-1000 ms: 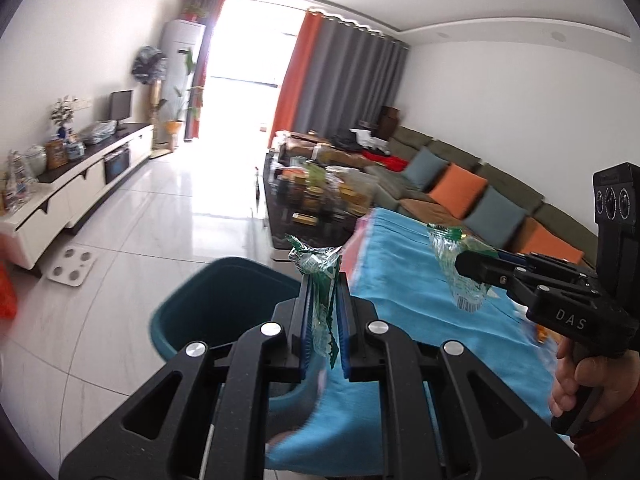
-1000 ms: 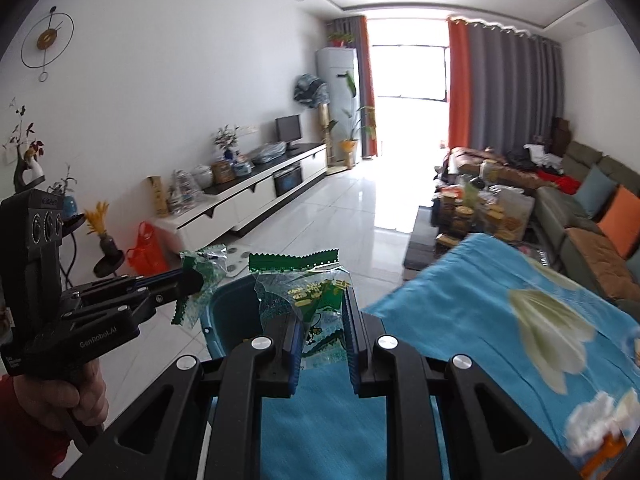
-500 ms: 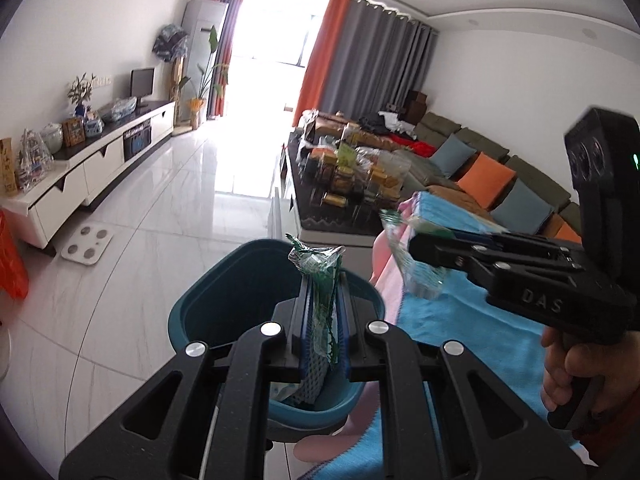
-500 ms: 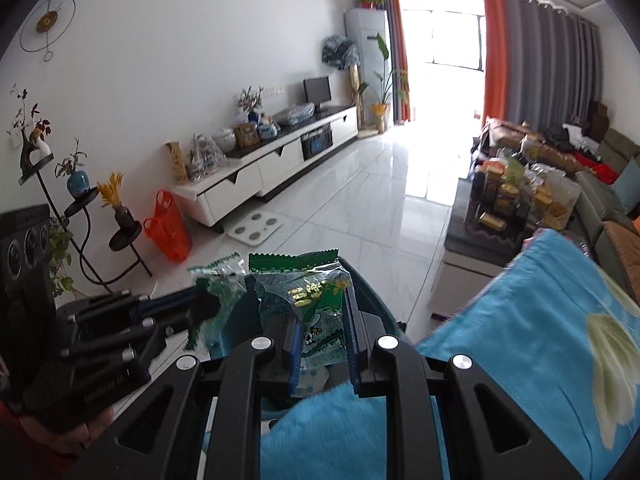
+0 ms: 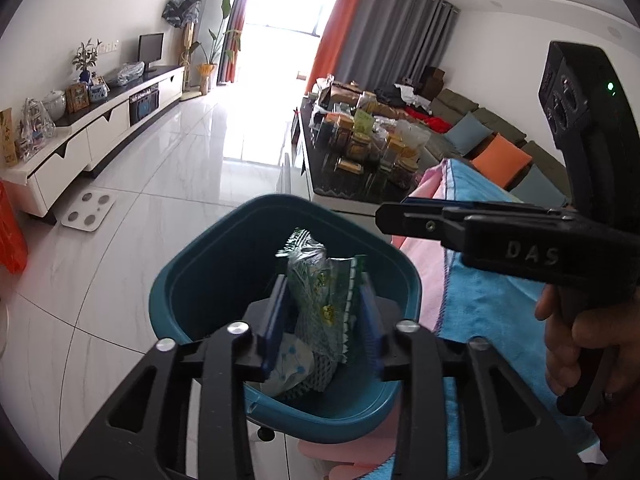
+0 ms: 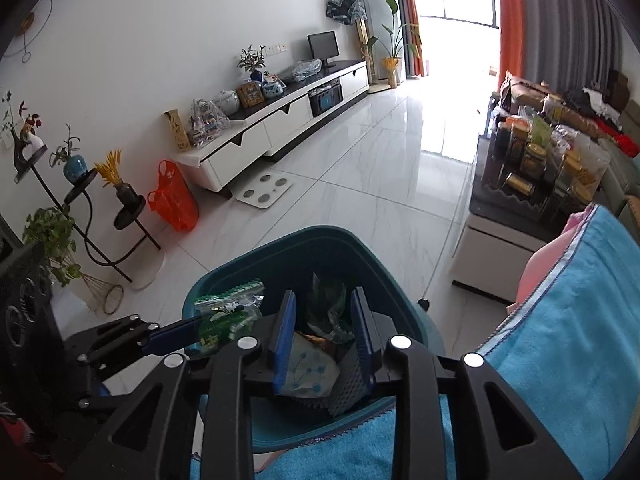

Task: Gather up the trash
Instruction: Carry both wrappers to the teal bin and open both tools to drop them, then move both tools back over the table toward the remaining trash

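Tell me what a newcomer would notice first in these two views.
First, the teal bin at the centre of both views, with both grippers over its mouth. The left gripper has just been opening with a green wrapper loose between its pads. Next, the orange curtains by the bright window.

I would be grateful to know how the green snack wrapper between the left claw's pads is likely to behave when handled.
The green wrapper is crinkled thin film, so probably floppy and very light. Its surface looks glossy, so it may slip from a loose grip. With the left claw having just been opening over the teal bin, it would likely flutter down rather than drop straight.
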`<state>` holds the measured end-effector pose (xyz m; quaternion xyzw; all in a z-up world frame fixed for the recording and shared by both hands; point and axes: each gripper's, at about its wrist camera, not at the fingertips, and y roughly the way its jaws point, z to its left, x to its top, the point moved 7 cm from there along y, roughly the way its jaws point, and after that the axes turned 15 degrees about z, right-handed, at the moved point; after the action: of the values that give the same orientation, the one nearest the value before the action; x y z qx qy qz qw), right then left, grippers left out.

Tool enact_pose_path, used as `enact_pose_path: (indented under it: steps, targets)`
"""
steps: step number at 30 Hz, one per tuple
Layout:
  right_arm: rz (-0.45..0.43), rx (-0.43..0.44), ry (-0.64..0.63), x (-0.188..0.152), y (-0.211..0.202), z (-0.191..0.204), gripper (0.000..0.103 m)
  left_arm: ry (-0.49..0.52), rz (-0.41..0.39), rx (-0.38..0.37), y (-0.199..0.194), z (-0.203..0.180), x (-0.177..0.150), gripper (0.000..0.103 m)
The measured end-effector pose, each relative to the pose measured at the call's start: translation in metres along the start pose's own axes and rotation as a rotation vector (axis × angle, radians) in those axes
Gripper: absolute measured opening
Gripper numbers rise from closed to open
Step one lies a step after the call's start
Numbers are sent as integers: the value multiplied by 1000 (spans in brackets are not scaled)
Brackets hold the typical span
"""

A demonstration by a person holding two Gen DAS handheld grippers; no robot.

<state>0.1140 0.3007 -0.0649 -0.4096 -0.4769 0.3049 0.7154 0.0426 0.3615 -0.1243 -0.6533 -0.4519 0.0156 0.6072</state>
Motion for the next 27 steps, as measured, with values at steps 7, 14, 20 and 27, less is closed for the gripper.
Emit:
enact_pose_path:
  steps: [7, 14, 20, 27]
  targets:
    - [-31, 9, 23, -4, -13, -3, 35, 1, 16, -15, 18, 5, -6, 61]
    - [-81, 42, 56, -15, -35, -12, 40, 5, -13, -20, 15, -2, -2, 73]
    - [-142, 51, 76, -30, -60, -18, 48, -10, -81, 14, -11, -5, 0, 93]
    - [-202, 17, 103, -53, -84, -32, 66, -13, -135, 68, -42, -7, -3, 97]
